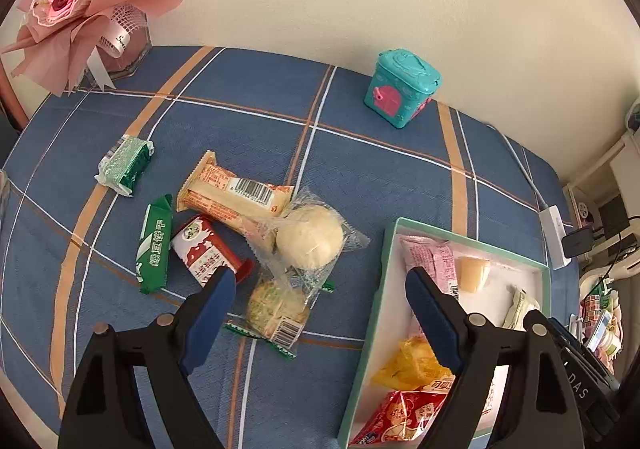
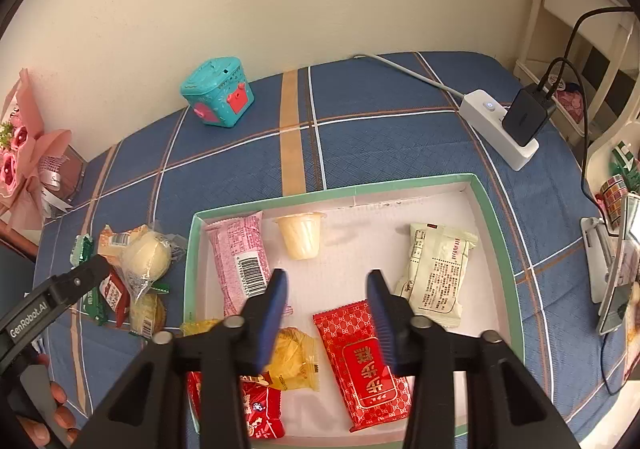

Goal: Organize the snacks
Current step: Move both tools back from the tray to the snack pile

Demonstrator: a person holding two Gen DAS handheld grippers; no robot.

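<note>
Lay flat in the green-rimmed box [image 2: 498, 221] near the desk's [image 2: 380, 145] right edge: red packet [image 2: 362, 365], long axis running from the box's near wall toward its far wall, leaning slightly left. Hovered over it, right gripper [image 2: 328, 289], fingers about half spread, nothing clamped. Left gripper [image 1: 320, 289] stood wide open and empty above the loose pile, bun [image 1: 310, 237] among it, left of the box.

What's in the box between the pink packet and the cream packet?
A small jelly cup lies between the pink packet and the cream packet; otherwise bare box floor. Right wrist view.
</note>
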